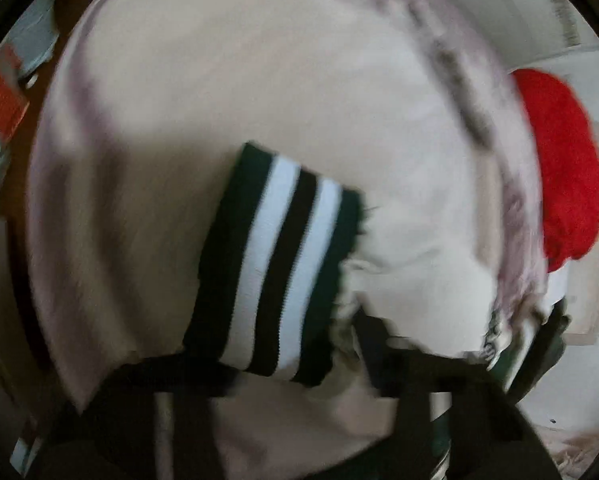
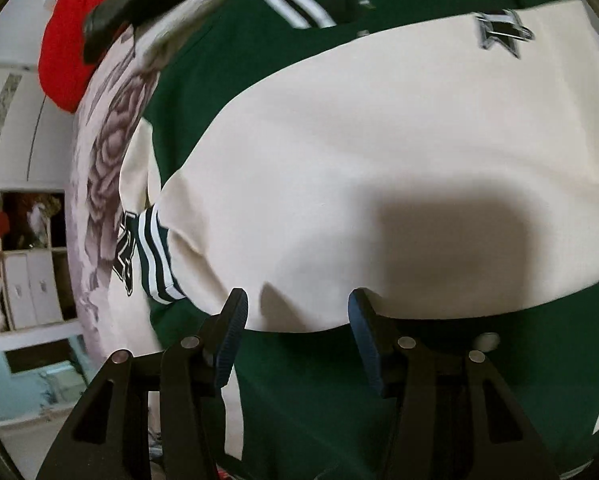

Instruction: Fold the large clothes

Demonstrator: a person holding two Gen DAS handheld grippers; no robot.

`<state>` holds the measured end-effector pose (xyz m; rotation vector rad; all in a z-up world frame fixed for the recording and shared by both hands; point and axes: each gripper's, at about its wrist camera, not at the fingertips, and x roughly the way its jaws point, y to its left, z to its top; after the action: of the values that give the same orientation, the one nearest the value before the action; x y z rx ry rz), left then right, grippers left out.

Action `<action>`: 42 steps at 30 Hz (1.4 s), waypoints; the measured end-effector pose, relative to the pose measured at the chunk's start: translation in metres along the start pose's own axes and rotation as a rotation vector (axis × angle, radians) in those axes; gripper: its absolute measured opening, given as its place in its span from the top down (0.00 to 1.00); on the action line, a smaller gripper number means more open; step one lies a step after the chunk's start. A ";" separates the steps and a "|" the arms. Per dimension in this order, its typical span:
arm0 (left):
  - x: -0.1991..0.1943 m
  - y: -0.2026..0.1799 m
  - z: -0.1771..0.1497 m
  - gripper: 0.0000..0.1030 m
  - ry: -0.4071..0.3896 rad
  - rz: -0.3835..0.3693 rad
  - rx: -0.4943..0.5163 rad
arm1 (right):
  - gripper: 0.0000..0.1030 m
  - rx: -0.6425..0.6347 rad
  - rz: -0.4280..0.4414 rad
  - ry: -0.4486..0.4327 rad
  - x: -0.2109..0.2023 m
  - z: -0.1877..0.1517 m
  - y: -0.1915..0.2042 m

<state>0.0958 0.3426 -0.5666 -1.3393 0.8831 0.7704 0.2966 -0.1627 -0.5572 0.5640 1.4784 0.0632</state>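
Cream sleeve (image 2: 339, 184) just beyond parted jaws

Right claw (image 2: 297, 316) angled downward, jaws apart; left claw (image 1: 299, 364) blurred.

A home bedroom – floral bedspread (image 2: 99, 168), white cupboards (image 2: 31, 292) (clothes about)

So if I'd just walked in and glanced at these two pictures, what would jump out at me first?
Probably the green and cream jacket that fills the right wrist view, its cream sleeve folded across the green body, with a star badge near the top right. In the left wrist view, the striped cuff, dark green and white, sits in the middle against pale cloth. A bright red cloth glows at that picture's right edge.
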 end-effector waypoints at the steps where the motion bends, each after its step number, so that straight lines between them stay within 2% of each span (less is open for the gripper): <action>1: -0.003 -0.010 0.008 0.79 -0.035 -0.005 0.036 | 0.47 0.000 -0.001 -0.004 0.000 -0.001 0.004; 3: -0.007 -0.032 0.032 0.81 -0.098 -0.029 0.101 | 0.47 -0.016 -0.020 -0.008 0.009 -0.003 0.025; 5: -0.005 -0.051 0.070 0.81 -0.139 -0.044 0.140 | 0.47 -0.035 -0.022 -0.012 0.004 0.014 0.031; 9: 0.028 -0.092 0.142 0.81 -0.148 -0.059 0.236 | 0.47 -0.086 -0.016 -0.025 -0.017 0.018 0.033; 11: 0.060 -0.121 0.172 0.81 -0.114 -0.023 0.318 | 0.47 -0.108 -0.017 -0.034 -0.022 0.019 0.037; 15: 0.098 -0.143 0.193 0.79 -0.033 -0.006 0.357 | 0.47 -0.121 -0.036 -0.055 -0.014 0.024 0.053; 17: 0.103 -0.141 0.196 0.74 -0.006 -0.029 0.320 | 0.47 -0.095 -0.037 -0.046 -0.007 0.027 0.053; 18: 0.102 -0.134 0.196 0.68 0.023 -0.082 0.267 | 0.47 -0.079 -0.039 -0.042 -0.004 0.029 0.053; 19: 0.098 -0.128 0.196 0.58 0.051 -0.122 0.228 | 0.47 -0.064 -0.033 -0.040 -0.001 0.030 0.052; 21: 0.096 -0.112 0.186 0.43 0.113 -0.251 0.116 | 0.45 -0.036 -0.016 -0.036 -0.001 0.032 0.048; 22: 0.096 -0.110 0.180 0.43 0.115 -0.277 0.091 | 0.42 -0.027 -0.007 -0.037 0.001 0.033 0.049; 24: 0.098 -0.114 0.167 0.43 0.111 -0.287 0.095 | 0.42 -0.013 0.012 -0.036 -0.002 0.033 0.045; 25: 0.098 -0.119 0.161 0.46 0.075 -0.250 0.125 | 0.41 -0.010 0.012 -0.034 -0.002 0.033 0.045; 26: 0.095 -0.132 0.153 0.46 0.004 -0.205 0.179 | 0.41 -0.008 0.011 -0.030 -0.003 0.033 0.043; 27: 0.091 -0.140 0.150 0.62 -0.031 -0.187 0.216 | 0.41 -0.006 0.008 -0.030 -0.005 0.033 0.041; 28: 0.089 -0.154 0.145 0.91 -0.071 -0.149 0.272 | 0.41 -0.003 0.001 -0.031 -0.007 0.033 0.041; 29: 0.084 -0.171 0.139 0.99 -0.122 -0.096 0.341 | 0.41 0.004 -0.008 -0.035 -0.010 0.033 0.040; 31: 0.072 -0.190 0.132 0.99 -0.185 -0.085 0.411 | 0.41 0.003 -0.045 -0.049 -0.019 0.035 0.040; 36: 0.011 -0.257 0.090 0.99 -0.351 -0.071 0.638 | 0.27 -0.103 -0.327 -0.107 -0.039 0.045 0.043; 37: -0.001 -0.273 0.080 0.99 -0.376 -0.073 0.692 | 0.23 -0.124 -0.360 -0.122 -0.041 0.048 0.042; 39: -0.028 -0.302 0.043 0.99 -0.418 -0.078 0.813 | 0.23 -0.184 -0.465 -0.156 -0.041 0.058 0.039; 41: -0.048 -0.330 -0.002 0.99 -0.414 -0.089 0.907 | 0.23 -0.246 -0.486 -0.163 -0.036 0.069 0.035; 42: -0.056 -0.344 -0.032 0.99 -0.383 -0.107 0.962 | 0.23 -0.255 -0.474 -0.151 -0.035 0.075 0.029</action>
<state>0.3674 0.2816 -0.3541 -0.3643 0.7111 0.3912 0.3728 -0.1744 -0.5146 0.0041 1.3956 -0.1567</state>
